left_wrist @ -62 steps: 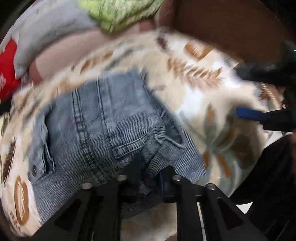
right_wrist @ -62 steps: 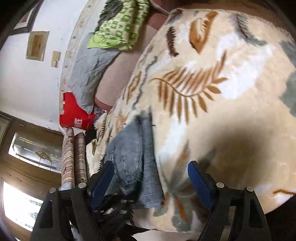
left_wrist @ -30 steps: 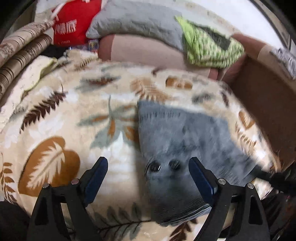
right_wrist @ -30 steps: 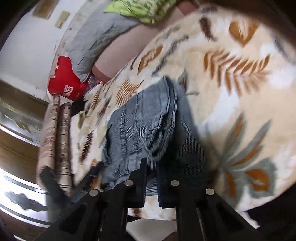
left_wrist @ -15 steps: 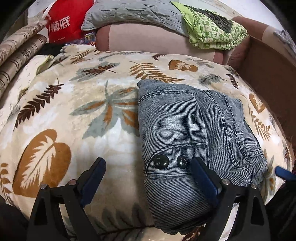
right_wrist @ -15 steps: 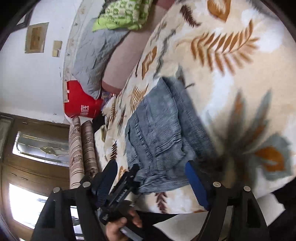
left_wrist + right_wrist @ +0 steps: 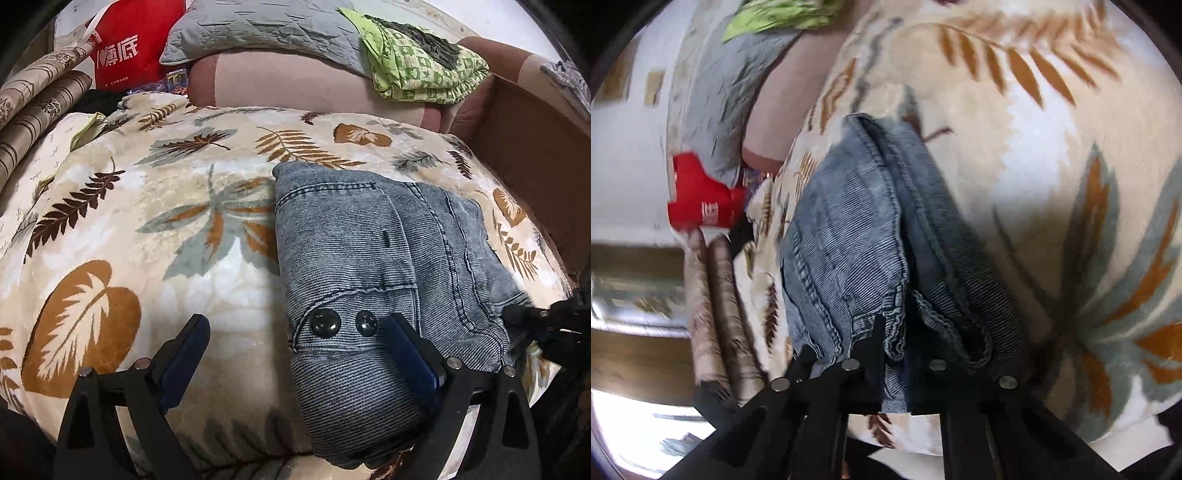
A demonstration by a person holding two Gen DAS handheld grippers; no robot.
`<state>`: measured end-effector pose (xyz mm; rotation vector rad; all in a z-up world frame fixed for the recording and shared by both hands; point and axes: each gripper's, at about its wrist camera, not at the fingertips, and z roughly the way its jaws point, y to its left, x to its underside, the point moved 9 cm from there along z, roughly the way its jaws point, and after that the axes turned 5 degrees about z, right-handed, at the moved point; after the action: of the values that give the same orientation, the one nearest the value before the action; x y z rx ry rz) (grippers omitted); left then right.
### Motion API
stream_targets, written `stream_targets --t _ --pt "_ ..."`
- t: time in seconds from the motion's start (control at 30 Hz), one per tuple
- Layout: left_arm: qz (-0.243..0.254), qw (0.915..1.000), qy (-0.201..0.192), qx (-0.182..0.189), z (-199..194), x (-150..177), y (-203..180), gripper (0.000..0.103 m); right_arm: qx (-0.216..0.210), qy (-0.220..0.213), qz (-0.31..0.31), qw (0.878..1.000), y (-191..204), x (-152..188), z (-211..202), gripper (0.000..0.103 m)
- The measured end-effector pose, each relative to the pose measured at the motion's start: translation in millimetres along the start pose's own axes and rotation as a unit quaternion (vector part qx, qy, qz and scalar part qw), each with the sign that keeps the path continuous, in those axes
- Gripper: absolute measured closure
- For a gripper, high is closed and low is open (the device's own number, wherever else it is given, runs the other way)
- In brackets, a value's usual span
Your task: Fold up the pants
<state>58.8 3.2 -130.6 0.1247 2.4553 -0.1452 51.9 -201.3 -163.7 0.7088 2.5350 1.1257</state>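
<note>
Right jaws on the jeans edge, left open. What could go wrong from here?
1. The right gripper pinches only a bunched edge of the folded blue denim pants; a pull could drag the layers apart.
2. The open left gripper has one finger over the pants and could snag the fold.
3. The plush leaf-print blanket may ruck up underneath.

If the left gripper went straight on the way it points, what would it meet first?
Probably the blanket: the open left gripper aims at bare blanket just left of the jeans. Its right finger already overlaps the jeans' edge, so that could catch first; depth is unclear.
</note>
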Motion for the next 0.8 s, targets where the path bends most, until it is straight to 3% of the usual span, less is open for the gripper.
stream_targets --t 0.1,0.2,0.27,0.33,0.37,0.4,0.53,0.6,0.67,0.8 --pt "-0.015 0.9998 -0.002 0.009 -14 -10 4 0.007 0.020 -0.034 -0.067 0.997 31 9 -18 0.097" --pt "-0.028 0.9985 -0.046 0.004 -37 -28 6 0.007 0.044 -0.061 -0.114 0.991 41 19 -38 0.097" --pt "-0.004 0.9989 -0.043 -0.016 -32 -28 -1 0.007 0.063 -0.050 -0.113 0.990 19 23 -30 0.097" --pt "0.079 0.9950 0.021 -0.058 1 -4 -16 0.006 0.073 -0.026 -0.083 0.994 -10 25 -8 0.097" --pt "0.087 0.9935 0.009 -0.073 4 -1 -16 0.005 0.058 -0.030 -0.073 0.995 -16 24 -4 0.097" --pt "0.082 0.9932 -0.017 -0.081 1 -1 -14 0.003 0.045 -0.034 -0.070 0.996 -16 22 -6 0.093" --pt "0.078 0.9941 -0.002 -0.076 2 -2 -11 0.002 0.060 -0.027 -0.083 0.994 -9 19 -23 0.088" --pt "0.075 0.9941 -0.008 -0.077 2 -1 -10 0.002 0.076 -0.060 -0.099 0.990 1 13 -45 0.085" --pt "0.077 0.9940 -0.009 -0.077 2 -1 -10 0.002 0.056 -0.088 -0.106 0.989 23 7 -65 0.084" --pt "0.076 0.9940 -0.011 -0.077 2 -2 -10 0.002 -0.017 -0.062 -0.132 0.989 71 8 -55 0.051"
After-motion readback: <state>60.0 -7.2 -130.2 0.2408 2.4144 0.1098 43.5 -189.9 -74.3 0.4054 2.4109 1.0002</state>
